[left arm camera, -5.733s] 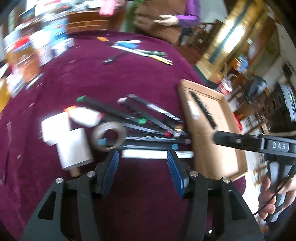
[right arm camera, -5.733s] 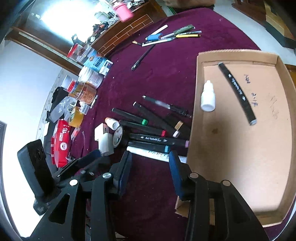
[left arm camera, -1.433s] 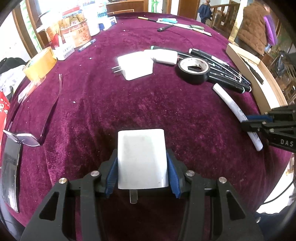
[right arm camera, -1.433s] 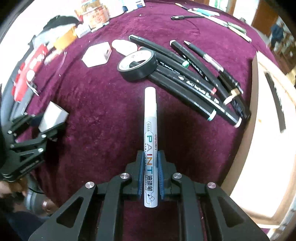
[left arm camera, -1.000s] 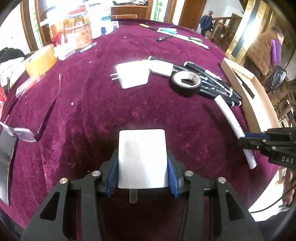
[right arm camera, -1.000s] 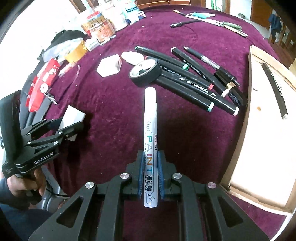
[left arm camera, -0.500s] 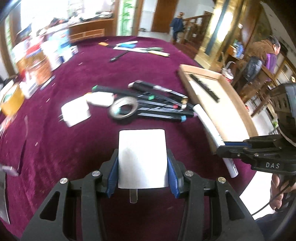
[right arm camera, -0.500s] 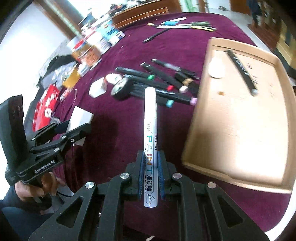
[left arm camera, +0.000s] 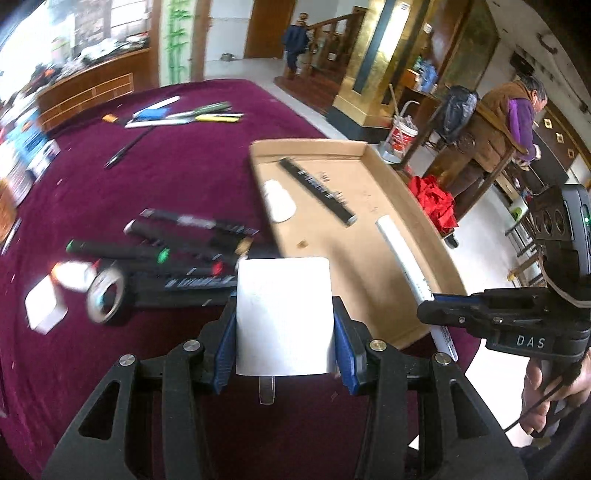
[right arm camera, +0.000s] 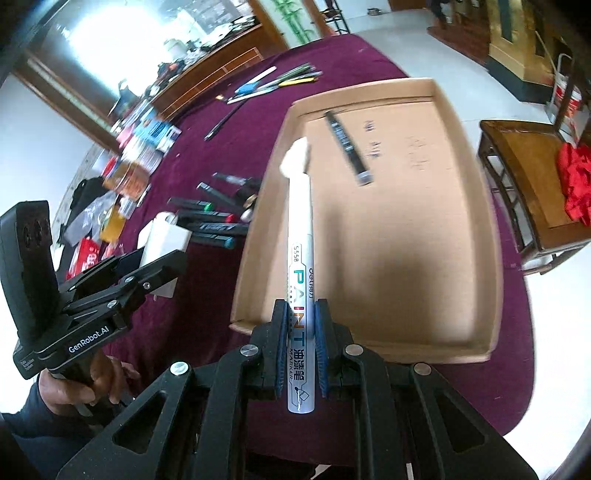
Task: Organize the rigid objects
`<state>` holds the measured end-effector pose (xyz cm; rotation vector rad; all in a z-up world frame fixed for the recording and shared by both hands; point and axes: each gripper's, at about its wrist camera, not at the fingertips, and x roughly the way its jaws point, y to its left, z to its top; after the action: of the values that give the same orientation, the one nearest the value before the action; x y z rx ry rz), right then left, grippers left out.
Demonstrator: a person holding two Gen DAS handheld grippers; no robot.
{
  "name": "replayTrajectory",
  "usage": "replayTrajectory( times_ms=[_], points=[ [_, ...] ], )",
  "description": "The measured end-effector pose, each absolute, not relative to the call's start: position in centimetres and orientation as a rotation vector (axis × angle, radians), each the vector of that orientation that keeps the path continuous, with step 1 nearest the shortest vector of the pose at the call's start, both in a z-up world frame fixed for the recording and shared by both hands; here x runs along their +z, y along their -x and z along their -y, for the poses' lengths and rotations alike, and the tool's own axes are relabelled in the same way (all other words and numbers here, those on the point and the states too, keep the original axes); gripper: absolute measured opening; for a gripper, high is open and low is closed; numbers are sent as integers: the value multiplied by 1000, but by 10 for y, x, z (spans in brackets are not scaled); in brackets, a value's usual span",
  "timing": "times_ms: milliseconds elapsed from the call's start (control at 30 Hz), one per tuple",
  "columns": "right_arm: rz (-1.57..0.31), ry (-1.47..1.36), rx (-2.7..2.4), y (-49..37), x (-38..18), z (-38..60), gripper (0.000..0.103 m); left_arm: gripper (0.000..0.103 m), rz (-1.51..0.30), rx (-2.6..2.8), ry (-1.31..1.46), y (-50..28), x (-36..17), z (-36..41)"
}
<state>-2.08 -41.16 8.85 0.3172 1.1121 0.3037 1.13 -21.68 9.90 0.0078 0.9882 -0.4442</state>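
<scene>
Gripping paint marker [right arm camera: 300,295], right tongs [right arm camera: 300,354] overhang tray rim [right arm camera: 243,273].

A person in a brown vest and purple sleeves [left arm camera: 509,122] stands at the right, near a black bag [left arm camera: 457,110]. A red cloth [right arm camera: 576,177] lies on a wooden chair [right arm camera: 524,162]. Another person [left arm camera: 295,40] stands by a wooden staircase [left arm camera: 325,33] near a brown door [left arm camera: 271,26].
</scene>
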Motion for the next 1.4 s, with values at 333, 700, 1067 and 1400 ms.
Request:
replayTrajectory(
  times_ms=[333,700,1067,1400],
  points=[
    [-1154,-312,279,-23,80,452,13,44,-1077,-448,-20,-60,75,281],
    [-1207,-225,288,-102,68,461,13,44,-1146,-366,27,-107,47,306],
    [-1254,-174,304,-144,54,452,13,44,-1156,-326,31,-135,31,315],
    [-1256,-144,306,-150,52,444,13,44,-1144,-305,4,-141,28,317]
  ],
)
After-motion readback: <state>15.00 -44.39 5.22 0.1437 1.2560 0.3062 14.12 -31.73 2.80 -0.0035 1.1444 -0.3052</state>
